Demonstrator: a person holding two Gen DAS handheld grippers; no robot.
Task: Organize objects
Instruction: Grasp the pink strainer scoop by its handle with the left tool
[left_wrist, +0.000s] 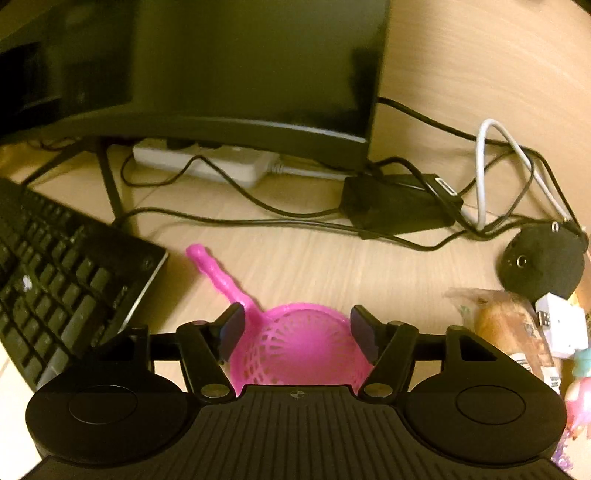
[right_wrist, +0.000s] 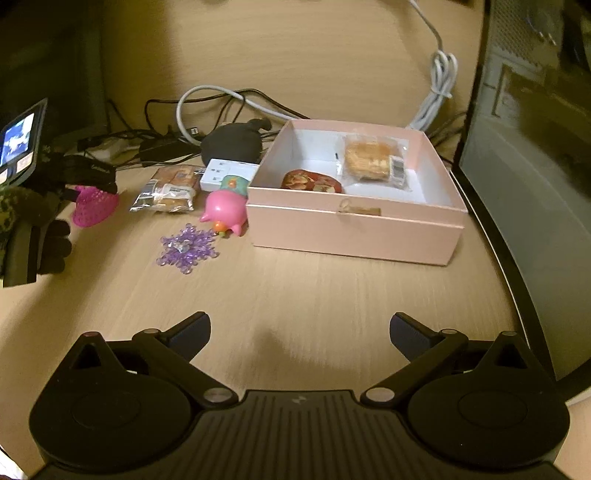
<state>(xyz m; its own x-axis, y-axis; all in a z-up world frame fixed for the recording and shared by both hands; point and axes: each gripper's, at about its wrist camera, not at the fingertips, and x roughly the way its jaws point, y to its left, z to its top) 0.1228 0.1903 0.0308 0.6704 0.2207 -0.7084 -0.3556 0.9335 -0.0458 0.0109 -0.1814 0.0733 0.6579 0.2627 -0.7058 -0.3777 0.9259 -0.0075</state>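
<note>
The pink plastic strainer (left_wrist: 295, 343) lies on the wooden desk (left_wrist: 314, 254) between the fingers of the left gripper (left_wrist: 295, 332); its mesh bowl sits close under the gripper and its long handle runs away up and to the left, the tip pointing toward the black keyboard (left_wrist: 62, 280). The left pad (left_wrist: 233, 325) sits right at the handle's root and the right pad at the bowl's rim; whether they press on it I cannot tell, and the fingers stand partly spread, with no widening to note now. Beyond the handle lie black cables, a power brick (left_wrist: 399, 203) and a white power strip (left_wrist: 207, 162) under the monitor (left_wrist: 221, 62). To the strainer's right sit a wrapped bread packet (right_wrist: 168, 188), a white adapter (right_wrist: 229, 173), a pink pig toy (right_wrist: 225, 212) and purple beads (right_wrist: 186, 249), then the open pink box (right_wrist: 354, 229) holding a wrapped pastry (right_wrist: 373, 157) and a red packet (right_wrist: 310, 182). The right gripper (right_wrist: 300, 334) hovers over bare desk before the box, fingers wide apart with nothing between them
</note>
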